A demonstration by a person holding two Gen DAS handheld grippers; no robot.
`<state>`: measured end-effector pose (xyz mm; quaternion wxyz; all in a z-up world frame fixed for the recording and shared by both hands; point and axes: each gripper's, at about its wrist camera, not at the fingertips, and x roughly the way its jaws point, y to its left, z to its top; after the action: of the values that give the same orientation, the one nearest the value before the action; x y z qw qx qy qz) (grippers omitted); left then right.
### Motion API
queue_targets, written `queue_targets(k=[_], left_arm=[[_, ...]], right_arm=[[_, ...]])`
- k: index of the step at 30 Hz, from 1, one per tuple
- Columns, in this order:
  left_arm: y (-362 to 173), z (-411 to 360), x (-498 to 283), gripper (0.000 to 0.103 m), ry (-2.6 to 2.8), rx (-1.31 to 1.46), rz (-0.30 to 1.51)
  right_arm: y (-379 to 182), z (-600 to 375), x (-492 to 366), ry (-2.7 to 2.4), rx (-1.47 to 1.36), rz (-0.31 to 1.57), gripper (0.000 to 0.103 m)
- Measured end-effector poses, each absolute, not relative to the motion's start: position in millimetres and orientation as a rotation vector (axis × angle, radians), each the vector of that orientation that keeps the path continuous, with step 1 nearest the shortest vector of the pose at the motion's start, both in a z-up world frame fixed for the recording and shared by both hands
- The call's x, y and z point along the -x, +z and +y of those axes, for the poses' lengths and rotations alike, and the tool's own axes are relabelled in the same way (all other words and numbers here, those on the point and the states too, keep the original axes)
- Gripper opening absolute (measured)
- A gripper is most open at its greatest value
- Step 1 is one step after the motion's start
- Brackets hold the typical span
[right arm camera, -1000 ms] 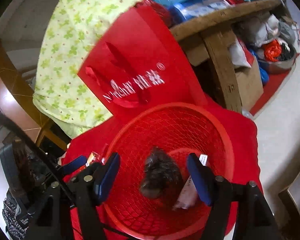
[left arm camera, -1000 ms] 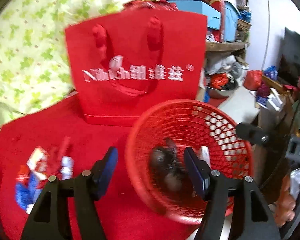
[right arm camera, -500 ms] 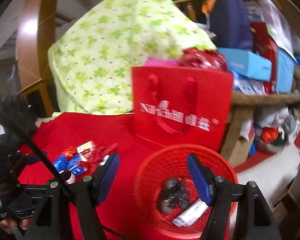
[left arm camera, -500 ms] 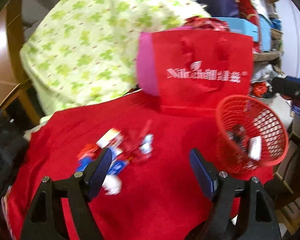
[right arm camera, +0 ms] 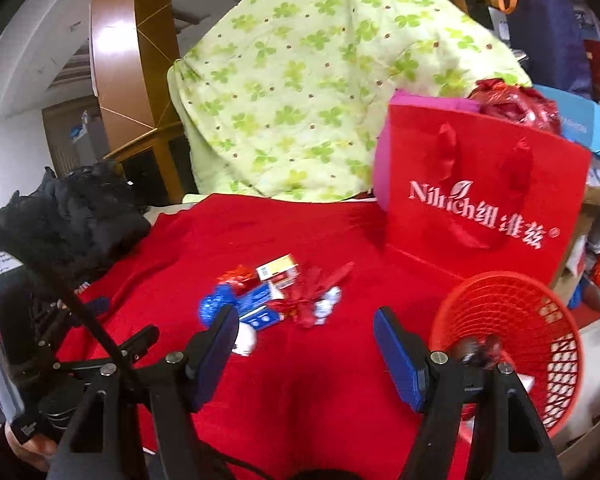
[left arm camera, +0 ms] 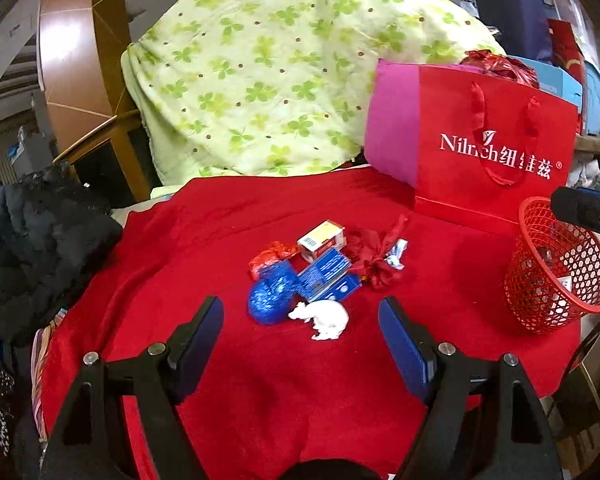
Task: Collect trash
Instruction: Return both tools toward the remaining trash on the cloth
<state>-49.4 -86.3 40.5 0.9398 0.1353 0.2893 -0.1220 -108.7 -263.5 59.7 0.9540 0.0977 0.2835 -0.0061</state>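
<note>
A pile of trash lies mid-table on the red cloth (left arm camera: 260,392): a blue foil ball (left arm camera: 270,296), crumpled white paper (left arm camera: 326,318), a blue carton (left arm camera: 326,276), a small white-and-orange box (left arm camera: 322,240) and red wrappers (left arm camera: 374,258). My left gripper (left arm camera: 299,304) hangs open just short of the pile, with nothing between its fingers. My right gripper (right arm camera: 306,314) is open and empty too, with the pile (right arm camera: 268,300) ahead of it and to the left. The red mesh basket (left arm camera: 556,276) (right arm camera: 512,336) stands at the table's right edge and holds a dark lump and a white carton.
A red paper bag (left arm camera: 492,168) stands behind the basket. Behind the table a green clover blanket (left arm camera: 280,60) is draped. Black clothing (left arm camera: 40,240) is heaped at the left. The other gripper's frame (right arm camera: 100,360) fills the right view's lower left.
Both views have swung left, away from the basket and onto the trash pile. The basket now sits at the right. The left jaws stand a little wider.
</note>
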Motion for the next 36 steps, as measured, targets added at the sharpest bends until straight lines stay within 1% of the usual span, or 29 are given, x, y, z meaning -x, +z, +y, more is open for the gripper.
queue_targets(k=[13, 29, 33, 36], left_arm=[[28, -60, 35, 0.080, -0.236, -0.227, 0.617], [12, -58, 13, 0.080, -0.230, -0.223, 0.657], [3, -55, 4, 0.080, -0.230, -0.215, 0.681], [-9, -46, -9, 0.080, -0.241, -0.184, 0.729]], right_arm=[[53, -234, 83, 0.009, -0.183, 0.620, 0.073], [31, -238, 48, 0.025, -0.253, 0.668, 0.073], [17, -244, 32, 0.032, -0.287, 0.686, 0.073], [-3, -260, 13, 0.045, -0.372, 0.716, 0.073]])
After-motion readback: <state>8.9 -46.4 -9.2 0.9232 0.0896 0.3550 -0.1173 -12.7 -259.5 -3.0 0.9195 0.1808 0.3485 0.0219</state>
